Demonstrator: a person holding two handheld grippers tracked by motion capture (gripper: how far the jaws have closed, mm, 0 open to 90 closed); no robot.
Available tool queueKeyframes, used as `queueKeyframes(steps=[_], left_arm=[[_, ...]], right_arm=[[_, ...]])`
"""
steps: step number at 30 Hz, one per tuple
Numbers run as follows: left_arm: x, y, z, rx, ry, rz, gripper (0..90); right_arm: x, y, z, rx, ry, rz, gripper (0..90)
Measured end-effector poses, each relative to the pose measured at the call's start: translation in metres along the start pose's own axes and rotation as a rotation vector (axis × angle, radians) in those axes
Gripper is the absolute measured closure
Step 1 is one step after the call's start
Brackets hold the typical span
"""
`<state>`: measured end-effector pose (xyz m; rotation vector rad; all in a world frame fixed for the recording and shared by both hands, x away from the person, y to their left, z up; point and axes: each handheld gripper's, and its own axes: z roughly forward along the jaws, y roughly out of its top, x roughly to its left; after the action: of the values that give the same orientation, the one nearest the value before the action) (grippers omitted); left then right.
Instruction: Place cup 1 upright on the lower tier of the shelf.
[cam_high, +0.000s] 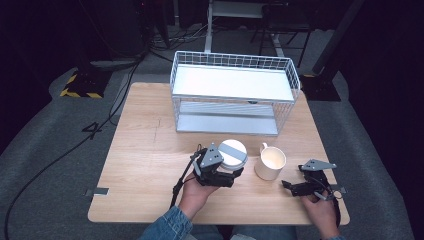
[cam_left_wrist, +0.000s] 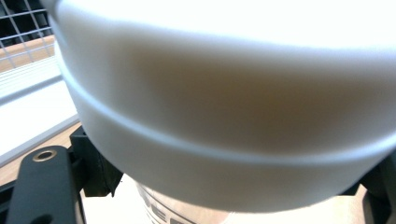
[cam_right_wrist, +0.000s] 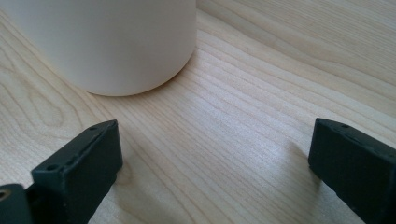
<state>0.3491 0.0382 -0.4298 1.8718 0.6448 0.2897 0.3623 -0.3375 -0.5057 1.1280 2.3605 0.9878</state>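
Left gripper (cam_high: 235, 175) jaws pinch the white jar (cam_high: 233, 153) near table (cam_high: 140, 150) centre, not yet shelved. Right gripper (cam_high: 286, 186) – jaws spread, empty – sits at 4 o'clock of the mug (cam_high: 270, 163). Wire rack (cam_high: 232, 92) at 12 – bare.

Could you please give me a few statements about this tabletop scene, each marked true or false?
1. The left gripper has its jaws around the white round lidded container. True.
2. The cream ceramic mug lies on its side. False: it stands upright on the light wooden table.
3. The right gripper is open, with nothing between its jaws. True.
4. The mug sits inside the white wire basket shelf. False: it stands on the table in front of the shelf.
5. The mug stands to the container's right. True.
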Motion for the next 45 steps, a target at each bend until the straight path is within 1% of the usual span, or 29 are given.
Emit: queueKeyframes(steps=[1, 2, 3, 4, 7, 9, 10, 12, 15, 17, 19, 22, 23, 25, 26, 27, 28, 29, 32, 33, 35, 37, 38, 39, 41, 42, 43, 44, 45], left_arm=[[0.000, 0.000, 0.000, 0.000, 0.000, 0.000, 18.4], [0.005, 0.002, 0.001, -0.006, 0.004, -0.010, 18.4], [0.005, 0.002, 0.001, -0.006, 0.004, -0.010, 18.4], [0.010, 0.004, 0.002, -0.011, 0.008, -0.019, 18.4], [0.016, 0.006, 0.003, -0.031, 0.015, -0.041, 18.4], [0.018, 0.007, 0.004, -0.028, 0.024, -0.040, 18.4], [0.022, 0.009, 0.005, -0.030, 0.047, -0.033, 18.4], [0.025, 0.010, 0.007, -0.034, 0.061, -0.029, 18.4], [0.031, 0.012, 0.009, -0.042, 0.089, -0.036, 18.4], [0.036, 0.012, 0.011, -0.051, 0.111, -0.029, 18.4], [0.041, 0.012, 0.013, -0.053, 0.129, -0.039, 18.4], [0.049, 0.010, 0.017, -0.054, 0.141, -0.061, 18.4], [0.053, 0.010, 0.019, -0.043, 0.149, -0.066, 18.4], [0.055, 0.010, 0.020, -0.039, 0.154, -0.065, 18.4], [0.060, 0.013, 0.022, -0.035, 0.166, -0.062, 18.4], [0.060, 0.013, 0.022, -0.035, 0.166, -0.062, 18.4], [0.063, 0.014, 0.023, -0.037, 0.172, -0.060, 18.4], [0.067, 0.014, 0.024, -0.052, 0.181, -0.065, 18.4], [0.075, 0.012, 0.028, -0.051, 0.194, -0.082, 18.4], [0.075, 0.012, 0.028, -0.051, 0.194, -0.082, 18.4], [0.083, 0.008, 0.033, -0.059, 0.211, -0.100, 18.4], [0.084, 0.008, 0.033, -0.060, 0.218, -0.101, 18.4], [0.090, 0.009, 0.036, -0.055, 0.232, -0.096, 18.4], [0.092, 0.009, 0.037, -0.053, 0.239, -0.095, 18.4], [0.094, 0.010, 0.038, -0.052, 0.244, -0.093, 18.4], [0.098, 0.011, 0.040, -0.050, 0.263, -0.086, 18.4], [0.098, 0.011, 0.040, -0.050, 0.263, -0.086, 18.4], [0.104, 0.011, 0.043, -0.047, 0.274, -0.082, 18.5], [0.106, 0.010, 0.044, -0.046, 0.280, -0.085, 18.4]], right_arm=[[0.000, 0.000, 0.000, 0.000, 0.000, 0.000, 2.9], [0.000, 0.000, 0.000, 0.000, 0.000, 0.000, 2.9], [0.000, 0.000, 0.000, 0.000, 0.000, 0.000, 2.8], [0.000, 0.000, 0.000, 0.000, 0.002, 0.000, 2.9], [0.000, 0.000, 0.000, -0.001, 0.001, 0.000, 2.9], [0.000, 0.000, 0.000, -0.001, 0.001, 0.001, 2.8], [0.000, 0.000, 0.000, -0.001, 0.001, 0.000, 2.8], [0.000, 0.000, 0.000, -0.001, 0.001, 0.000, 2.8], [0.000, 0.000, 0.000, -0.001, 0.001, 0.000, 2.8], [0.000, 0.000, 0.000, 0.000, 0.000, 0.000, 2.8], [0.000, 0.000, 0.000, -0.001, 0.001, 0.000, 2.9], [0.000, 0.000, 0.000, 0.000, 0.000, 0.000, 2.8], [0.000, 0.000, 0.000, 0.000, 0.000, 0.000, 2.9], [0.000, 0.000, 0.000, 0.000, 0.001, 0.000, 2.9], [0.000, 0.000, 0.000, 0.000, 0.001, 0.000, 2.9], [0.000, 0.000, 0.000, 0.000, 0.001, 0.000, 2.9], [0.000, 0.000, 0.000, 0.000, 0.001, 0.000, 2.9], [0.000, 0.000, 0.000, 0.000, 0.001, 0.000, 2.9], [0.000, 0.000, 0.000, 0.000, 0.000, 0.000, 2.8], [0.000, 0.000, 0.000, 0.000, 0.000, 0.000, 2.8], [0.000, 0.000, 0.000, -0.001, 0.001, 0.001, 2.8], [0.000, 0.000, 0.000, -0.001, 0.001, 0.001, 2.8], [0.000, 0.000, 0.000, -0.001, 0.001, 0.001, 2.8], [0.000, 0.000, 0.000, 0.000, 0.001, 0.000, 2.9], [0.000, 0.000, 0.000, -0.001, 0.001, 0.001, 2.8], [0.000, 0.000, 0.000, 0.000, 0.001, 0.000, 2.8], [0.000, 0.000, 0.000, 0.000, 0.001, 0.000, 2.8], [0.000, 0.000, 0.000, 0.000, 0.001, 0.000, 2.8], [0.000, 0.000, 0.000, 0.000, 0.001, 0.000, 2.8]])
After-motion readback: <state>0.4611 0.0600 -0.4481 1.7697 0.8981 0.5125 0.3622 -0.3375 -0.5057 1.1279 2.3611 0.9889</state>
